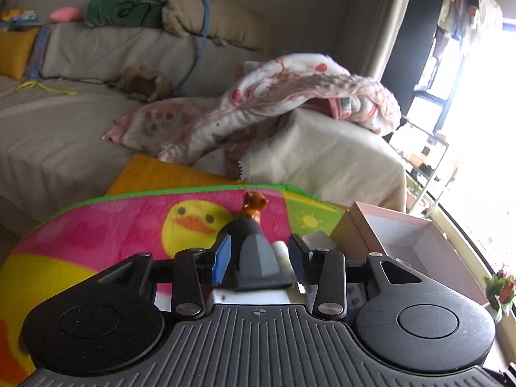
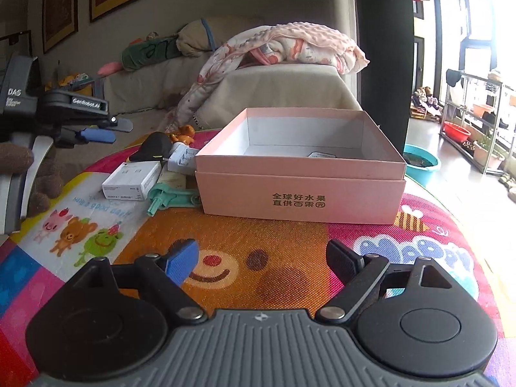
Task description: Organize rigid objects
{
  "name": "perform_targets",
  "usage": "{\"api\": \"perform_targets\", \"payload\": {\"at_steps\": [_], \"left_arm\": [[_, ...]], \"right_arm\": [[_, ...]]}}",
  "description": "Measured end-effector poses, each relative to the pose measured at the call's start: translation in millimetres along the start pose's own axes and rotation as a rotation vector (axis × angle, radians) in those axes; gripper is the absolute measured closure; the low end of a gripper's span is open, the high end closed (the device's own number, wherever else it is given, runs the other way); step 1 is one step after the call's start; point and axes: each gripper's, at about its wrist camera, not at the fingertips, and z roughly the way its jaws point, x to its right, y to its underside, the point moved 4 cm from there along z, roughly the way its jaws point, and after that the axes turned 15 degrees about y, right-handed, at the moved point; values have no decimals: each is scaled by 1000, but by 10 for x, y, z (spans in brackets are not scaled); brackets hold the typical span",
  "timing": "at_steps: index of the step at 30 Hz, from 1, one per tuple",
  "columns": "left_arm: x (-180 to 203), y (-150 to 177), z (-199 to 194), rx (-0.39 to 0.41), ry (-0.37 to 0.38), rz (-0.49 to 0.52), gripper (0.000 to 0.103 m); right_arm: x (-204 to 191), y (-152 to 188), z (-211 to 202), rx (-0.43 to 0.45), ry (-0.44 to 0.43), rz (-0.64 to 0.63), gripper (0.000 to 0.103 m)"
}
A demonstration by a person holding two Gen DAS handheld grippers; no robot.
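An open pink cardboard box (image 2: pixel 300 174) with dark printed characters stands on the colourful cartoon-print mat (image 2: pixel 274 251) covering the surface. Left of the box lie a white rectangular carton (image 2: pixel 130 182), a mint-green plastic clip (image 2: pixel 171 198), a black rounded object (image 2: pixel 153 148) and an orange animal figurine (image 2: pixel 183 132). The right gripper (image 2: pixel 261 262), before the box, gapes wide and empty. The left gripper (image 1: pixel 259 259) is half-open around the black object, pads apart from it.

Sofa (image 1: pixel 80 122): beige, behind the table.
Blanket (image 1: pixel 290 96): pink-patterned, draped over the sofa arm.
Cushion (image 1: pixel 16 51): yellow, at the sofa's left end.
Basin (image 2: pixel 421 161): teal, on the floor.
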Motion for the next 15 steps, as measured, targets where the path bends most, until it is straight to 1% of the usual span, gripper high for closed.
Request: {"api": "perform_targets", "payload": {"at_steps": [2,4,7,9,12,13,14,15], "left_arm": [[-14,-124,227,-29,0,15,60],[-29,-280,533,-84,-1,50,60],[-114,-408,985,-163,-69,84,60],[-189,-431,1209,-192,-109,78,60],[-298,-396,1422,-242,-130,54,60],[-335,-365,1463,-265,-127,39,63],[-364,-330,1476,-283,-117,23,68],[-366,-312,1443,-272,-108,36,70]], "right_arm": [[2,4,8,-6,5,2,16],[9,6,15,-12,8,6,16],[11,16,65,-39,-3,9,16],[23,21,102,-63,-8,20,16],[68,26,131,-79,-10,49,16],[81,29,146,-87,-14,58,16],[89,32,161,-97,-17,65,16],[98,34,175,-106,-19,71,16]]}}
